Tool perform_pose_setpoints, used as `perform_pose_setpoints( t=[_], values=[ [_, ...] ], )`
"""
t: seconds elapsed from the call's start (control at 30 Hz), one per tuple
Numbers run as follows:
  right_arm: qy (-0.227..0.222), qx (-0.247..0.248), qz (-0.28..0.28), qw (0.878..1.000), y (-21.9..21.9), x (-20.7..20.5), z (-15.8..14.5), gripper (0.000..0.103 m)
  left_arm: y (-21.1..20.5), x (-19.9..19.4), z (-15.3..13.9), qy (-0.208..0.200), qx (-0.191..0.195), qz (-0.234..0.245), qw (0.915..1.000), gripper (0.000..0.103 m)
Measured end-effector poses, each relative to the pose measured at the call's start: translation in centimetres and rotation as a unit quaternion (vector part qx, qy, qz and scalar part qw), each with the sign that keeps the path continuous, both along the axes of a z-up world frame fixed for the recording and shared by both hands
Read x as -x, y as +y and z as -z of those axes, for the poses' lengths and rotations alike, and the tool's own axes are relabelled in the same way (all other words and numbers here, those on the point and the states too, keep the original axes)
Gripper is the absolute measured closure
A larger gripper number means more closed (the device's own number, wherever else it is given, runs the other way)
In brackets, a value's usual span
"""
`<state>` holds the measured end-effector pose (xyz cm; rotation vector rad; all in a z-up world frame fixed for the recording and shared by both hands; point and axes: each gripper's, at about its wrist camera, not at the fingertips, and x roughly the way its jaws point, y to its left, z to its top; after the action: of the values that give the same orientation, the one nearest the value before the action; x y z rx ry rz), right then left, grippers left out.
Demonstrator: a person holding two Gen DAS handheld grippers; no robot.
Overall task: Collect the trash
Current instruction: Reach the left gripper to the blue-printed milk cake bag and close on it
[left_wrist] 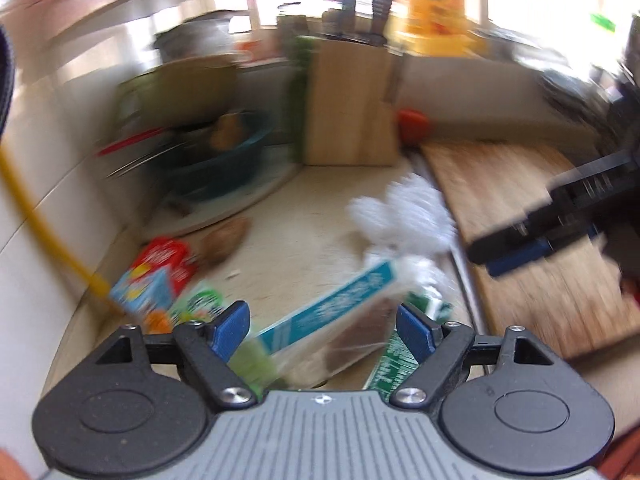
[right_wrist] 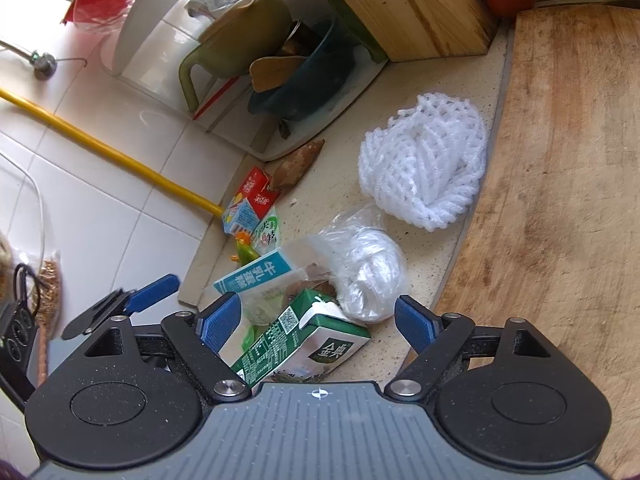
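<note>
Right gripper (right_wrist: 318,322): I am holding it spread wide over the green milk carton (right_wrist: 296,344).
Left gripper (left_wrist: 322,326): I am keeping it wide, beside that carton.

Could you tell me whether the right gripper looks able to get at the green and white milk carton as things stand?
Probably yes. The right gripper is open, and the green and white milk carton lies directly ahead between its blue finger pads, with nothing on top. The crumpled clear plastic bag touches its far end and might get caught.

Home kitchen: knife block (right_wrist: 412,8), cutting board (right_wrist: 568,184).
</note>
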<state>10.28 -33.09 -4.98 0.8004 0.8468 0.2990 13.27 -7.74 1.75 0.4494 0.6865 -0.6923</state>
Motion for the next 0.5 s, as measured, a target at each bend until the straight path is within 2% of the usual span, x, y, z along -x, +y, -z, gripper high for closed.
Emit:
perform_pose_setpoints(
  t=[0.1, 0.23, 0.4, 0.5],
  values=[
    [0.002, -0.008, 0.002, 1.0, -0.3, 0.4, 0.0, 0.014, -1.4, -1.0, 0.8, 0.006, -0.033, 0.031, 0.999, 0.025],
    [-0.001, -0.014, 0.008, 1.0, -0.6, 1.3, 0.1, 0.013, -2.6, -2.9, 1.7, 0.023, -0.048, 0.066, 0.9964, 0.025],
    [-0.003, -0.013, 0.035, 0.999, -1.2, 2.7, -0.3, 0.013, -3.6, -5.4, 3.4, 0.071, -0.074, 0.093, 0.9904, 0.025],
    [-0.012, -0.015, 0.056, 0.998, -1.5, 3.5, -0.8, 0.011, -3.0, -5.8, 3.4, 0.127, -0.062, 0.105, 0.9844, 0.025]
  ],
)
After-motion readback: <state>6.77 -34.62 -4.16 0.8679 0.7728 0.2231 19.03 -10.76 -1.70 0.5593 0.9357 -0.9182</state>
